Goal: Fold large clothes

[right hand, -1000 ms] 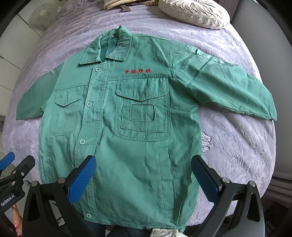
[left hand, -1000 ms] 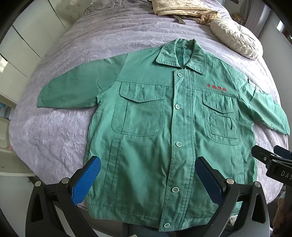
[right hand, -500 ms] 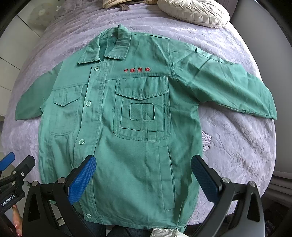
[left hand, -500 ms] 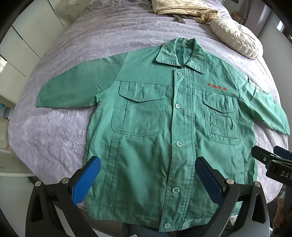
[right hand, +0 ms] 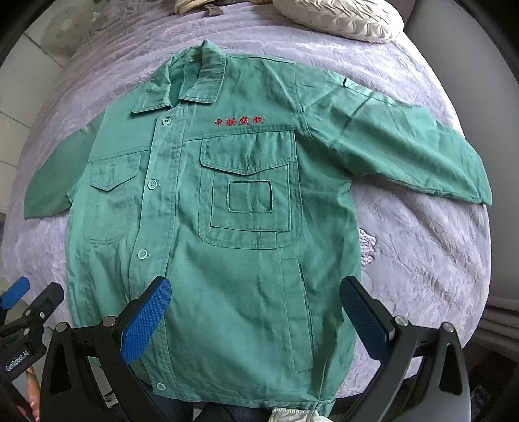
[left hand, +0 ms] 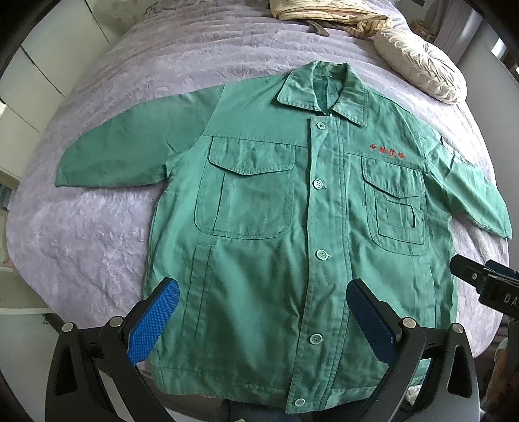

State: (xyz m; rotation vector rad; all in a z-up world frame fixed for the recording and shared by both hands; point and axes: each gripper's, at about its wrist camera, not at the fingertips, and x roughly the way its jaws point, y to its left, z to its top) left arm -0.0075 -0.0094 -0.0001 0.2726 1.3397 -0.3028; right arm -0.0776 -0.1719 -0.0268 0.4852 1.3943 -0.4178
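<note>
A large green work jacket (left hand: 259,227) lies flat and face up on a lilac bedspread (left hand: 97,233), buttoned, collar far, both sleeves spread sideways. It fills the right wrist view too (right hand: 233,259). Red embroidered characters (right hand: 239,120) sit above one chest pocket. My left gripper (left hand: 262,318) is open and empty, hovering above the jacket's lower hem on its left half. My right gripper (right hand: 256,315) is open and empty above the lower right half. Each gripper's body shows at the edge of the other's view.
A white pleated round cushion (left hand: 421,71) and a striped beige blanket (left hand: 324,13) lie at the far end of the bed. White cupboards (left hand: 39,65) stand to the left. The bed's near edge runs just under the jacket's hem.
Both grippers have drifted slightly; the jacket sits a little lower and nearer in the right view. The jacket itself has not moved and both grippers stay open.
</note>
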